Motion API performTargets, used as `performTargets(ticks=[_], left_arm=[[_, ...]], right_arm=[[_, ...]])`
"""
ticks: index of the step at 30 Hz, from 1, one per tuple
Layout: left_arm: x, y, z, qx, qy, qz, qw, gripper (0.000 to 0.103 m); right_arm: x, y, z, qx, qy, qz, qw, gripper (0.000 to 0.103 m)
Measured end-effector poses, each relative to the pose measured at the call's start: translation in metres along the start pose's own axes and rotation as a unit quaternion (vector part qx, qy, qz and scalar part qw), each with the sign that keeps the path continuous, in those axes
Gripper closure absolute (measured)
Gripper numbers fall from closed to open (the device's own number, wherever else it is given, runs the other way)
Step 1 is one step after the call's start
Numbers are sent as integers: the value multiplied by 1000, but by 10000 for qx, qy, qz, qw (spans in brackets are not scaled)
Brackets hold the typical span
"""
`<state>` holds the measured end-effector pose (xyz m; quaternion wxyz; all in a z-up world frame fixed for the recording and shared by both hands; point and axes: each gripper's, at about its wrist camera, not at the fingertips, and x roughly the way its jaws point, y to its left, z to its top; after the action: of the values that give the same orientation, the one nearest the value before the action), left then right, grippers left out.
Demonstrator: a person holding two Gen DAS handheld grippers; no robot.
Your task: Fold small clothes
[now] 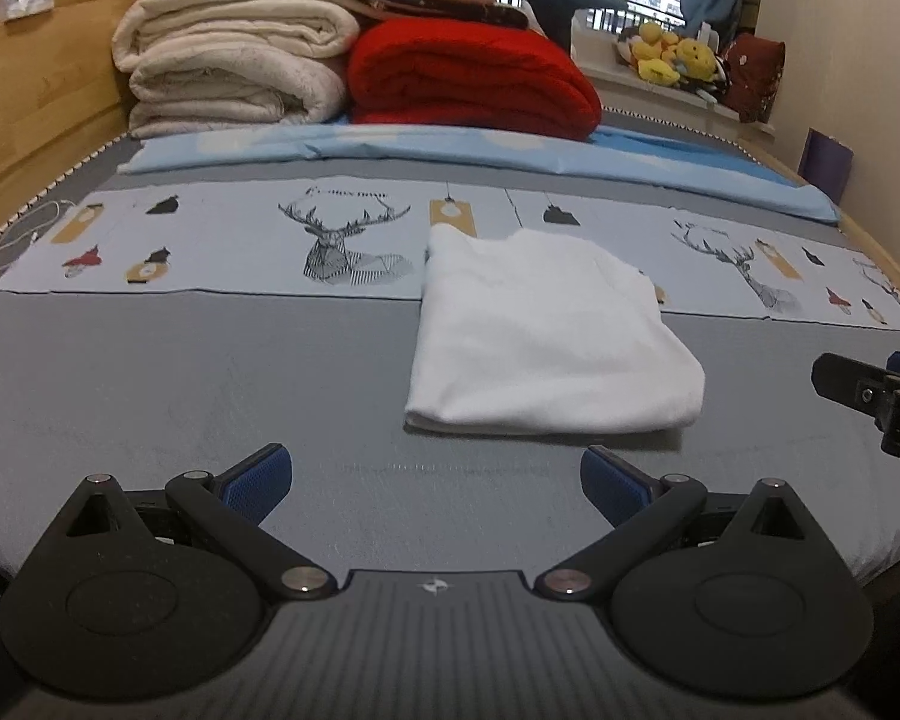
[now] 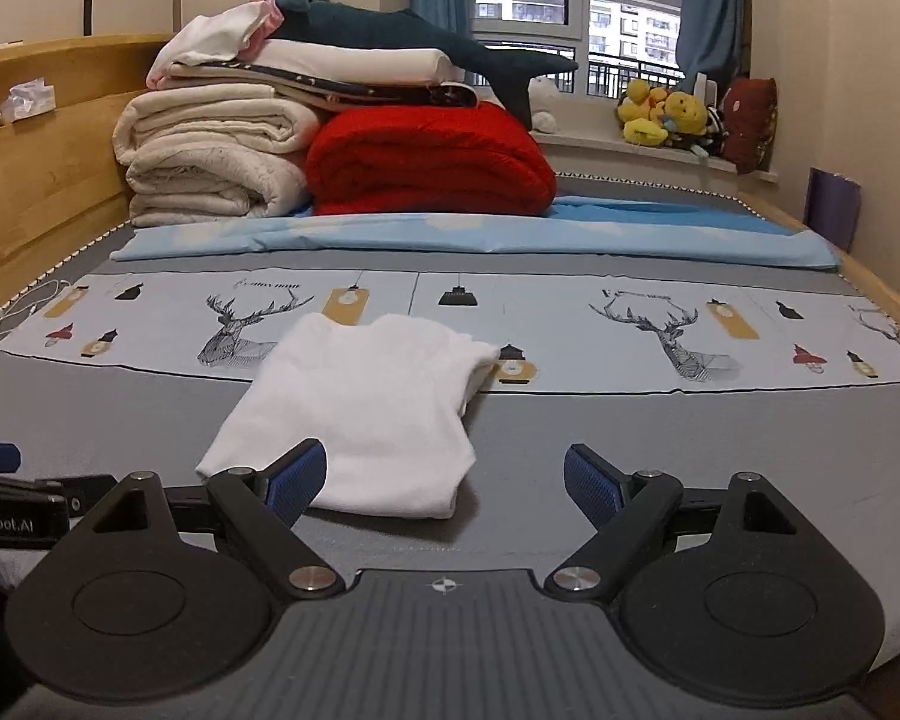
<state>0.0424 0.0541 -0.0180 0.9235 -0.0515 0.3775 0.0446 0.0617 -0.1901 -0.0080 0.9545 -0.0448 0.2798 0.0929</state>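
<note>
On the grey bed [image 1: 210, 372] lies a folded white garment [image 1: 546, 336].

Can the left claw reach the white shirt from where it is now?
Probably yes. The left claw is open and empty, and the folded shirt lies just ahead, slightly to its right, on the bed. Only bare grey sheet lies between them; the right claw stays off to the side.

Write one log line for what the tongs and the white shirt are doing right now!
left tongs: open, empty | right tongs: open, empty | white shirt: folded, flat on grey bed, untouched
</note>
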Motion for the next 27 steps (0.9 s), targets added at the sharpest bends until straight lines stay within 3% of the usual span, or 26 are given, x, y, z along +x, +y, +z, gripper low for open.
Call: performTargets(ticks=[27], left_arm=[[6,0,1,30,73,-170,9998,0]], right_arm=[[7,-4,2,298,168,-25,9994,15]])
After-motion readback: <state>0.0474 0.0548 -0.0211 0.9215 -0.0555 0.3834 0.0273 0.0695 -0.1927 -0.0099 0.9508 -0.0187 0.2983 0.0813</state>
